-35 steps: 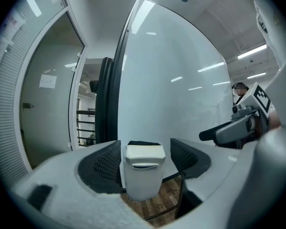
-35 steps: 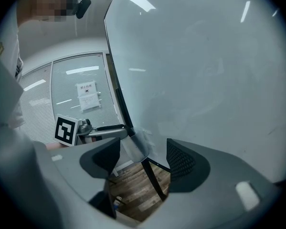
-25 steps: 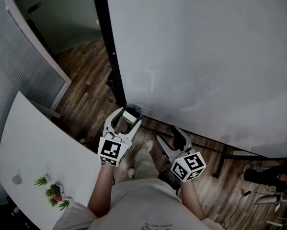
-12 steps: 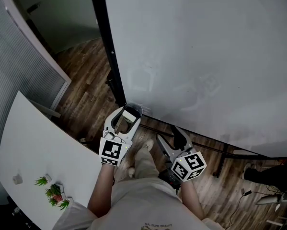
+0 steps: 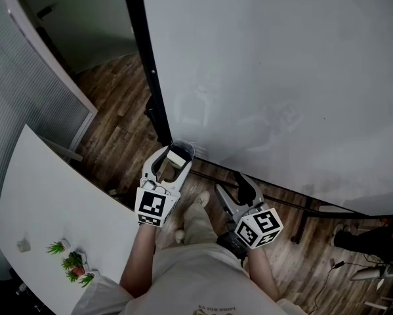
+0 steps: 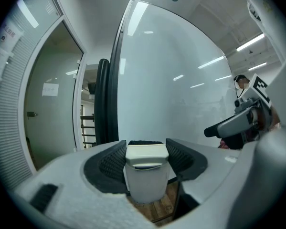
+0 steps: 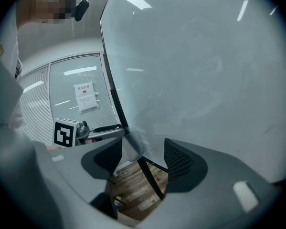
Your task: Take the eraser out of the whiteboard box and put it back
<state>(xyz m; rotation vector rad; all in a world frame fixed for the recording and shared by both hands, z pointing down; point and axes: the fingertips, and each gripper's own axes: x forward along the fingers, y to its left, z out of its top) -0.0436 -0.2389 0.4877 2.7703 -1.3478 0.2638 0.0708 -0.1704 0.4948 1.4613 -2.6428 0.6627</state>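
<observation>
The left gripper (image 5: 174, 159) clenched the white eraser (image 6: 146, 171) upright between its jaws, at the clear box (image 7: 132, 149) by the whiteboard's (image 5: 281, 64) lower left corner. The right gripper (image 5: 230, 184) hung just beside, jaws closing with nothing between them.

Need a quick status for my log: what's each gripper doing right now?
Left gripper: closed on the eraser.
Right gripper: open, jaws closing, nothing between them.
</observation>
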